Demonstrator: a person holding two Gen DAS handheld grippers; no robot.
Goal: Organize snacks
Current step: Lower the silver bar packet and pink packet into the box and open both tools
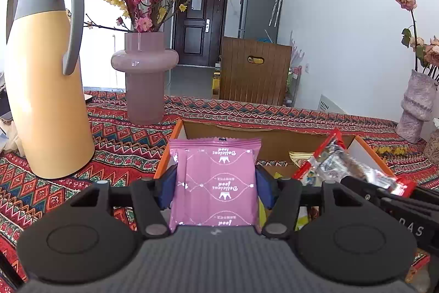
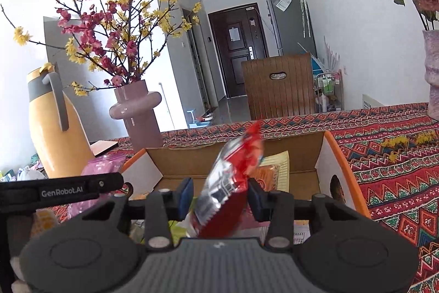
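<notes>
The left claw (image 1: 215, 187) is clamped on a pink snack packet (image 1: 215, 183), held upright at the near left corner of the open cardboard box (image 1: 263, 133). The right claw (image 2: 219, 195) grips a red and silver wrapper (image 2: 233, 177) (tilted) over the box (image 2: 238, 155), which sits on the patterned surface (image 1: 115, 133) right of the yellow jug (image 1: 46, 89).

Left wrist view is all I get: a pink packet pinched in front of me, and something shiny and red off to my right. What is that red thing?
Observer: A red and silver snack packet, between the right gripper fingers.
Operator: Is it over the box?
Observer: Yes, above the open cardboard box.
Operator: Anything in the box already?
Observer: An orange packet and a pale yellow packet lie inside, behind the red one.
</notes>
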